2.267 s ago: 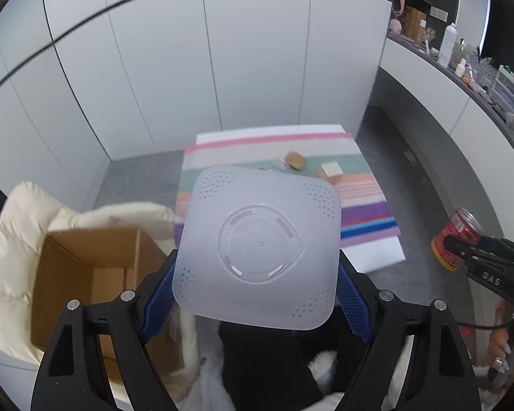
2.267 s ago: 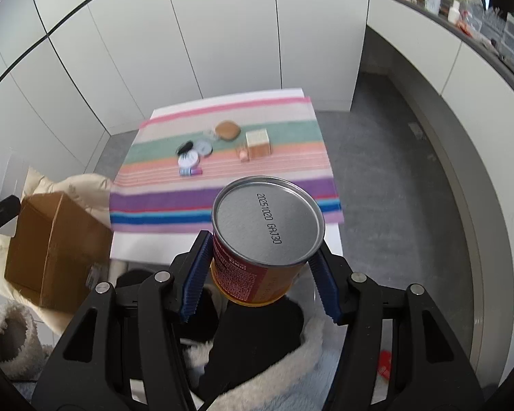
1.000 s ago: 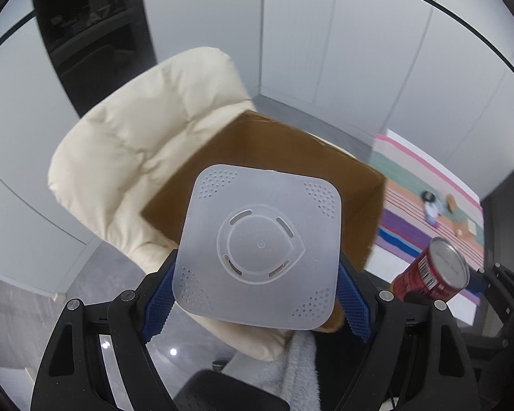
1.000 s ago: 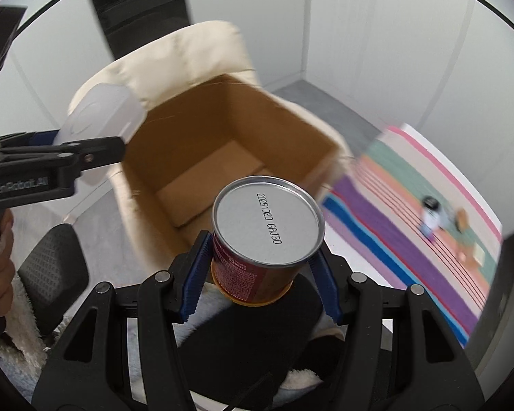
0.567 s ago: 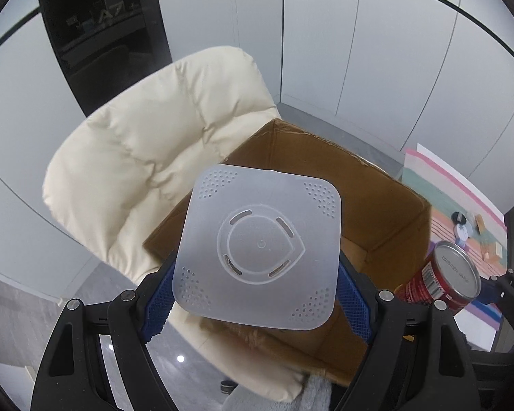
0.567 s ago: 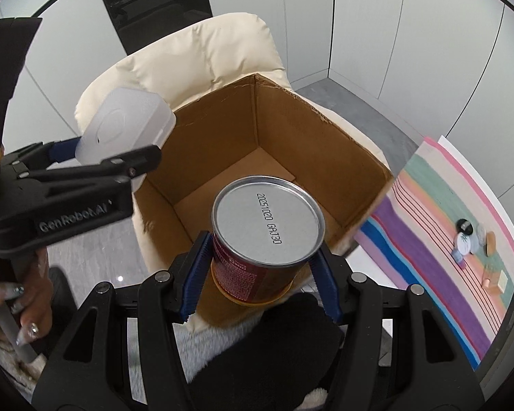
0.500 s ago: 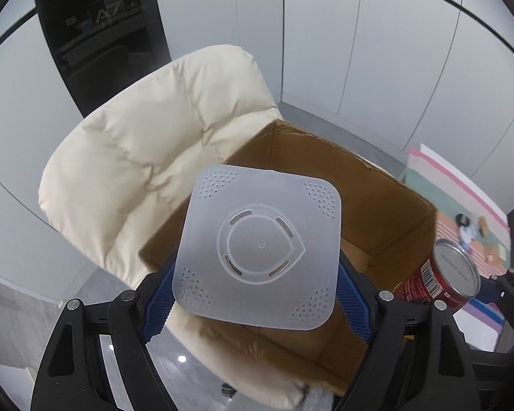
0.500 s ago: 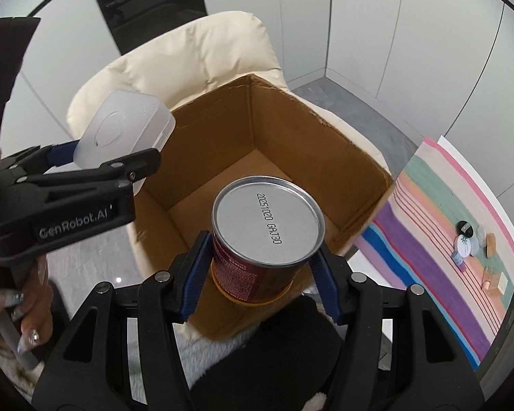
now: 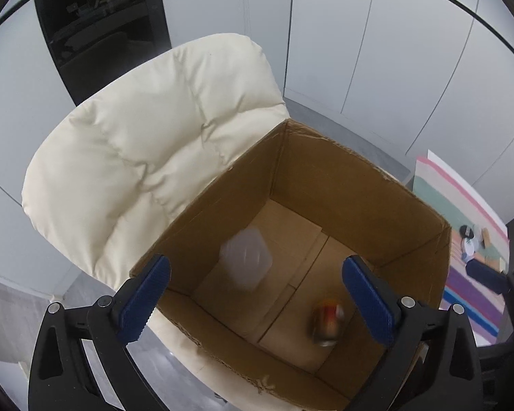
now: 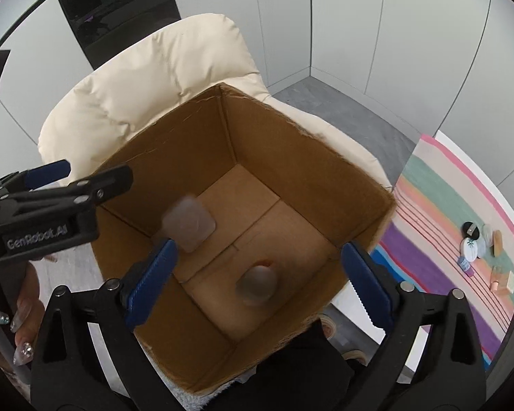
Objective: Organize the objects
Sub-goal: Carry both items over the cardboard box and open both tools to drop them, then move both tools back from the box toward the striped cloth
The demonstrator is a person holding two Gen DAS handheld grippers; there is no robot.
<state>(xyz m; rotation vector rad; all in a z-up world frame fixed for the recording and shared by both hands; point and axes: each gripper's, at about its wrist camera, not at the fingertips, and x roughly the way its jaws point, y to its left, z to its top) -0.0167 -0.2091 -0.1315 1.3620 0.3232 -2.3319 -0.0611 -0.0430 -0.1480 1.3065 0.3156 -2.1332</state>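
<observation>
both grippers hang over the open brown cardboard box (image 9: 329, 185) that fills the centre of each view, and both have their blue-padded jaws spread wide with nothing between them. the left gripper (image 9: 255, 286) sits at the bottom of the left wrist view; the right gripper (image 10: 258, 272) sits at the bottom of the right wrist view.

inside the box, the translucent white square plastic container (image 9: 246, 257) shows as a motion-blurred shape just left of centre, over the box floor; whether it touches the floor cannot be told. the red metal can (image 9: 326, 318) is a blurred smear in the lower right of the box in the left wrist view, and in the right wrist view only its grey round end (image 10: 257, 282) shows, lower centre. the two are apart.

the box sits on a cream padded chair (image 9: 147, 144), whose back fills the upper left. in the right wrist view the left gripper's black body enters from the left edge with white lettering "genrobot.ai". a dark panel at the top left of both views shows "a7". at the right edge lies a striped cloth (image 10: 442, 212) of pink, green, orange and purple with several small items (image 10: 476, 243) on it, too small to read.
</observation>
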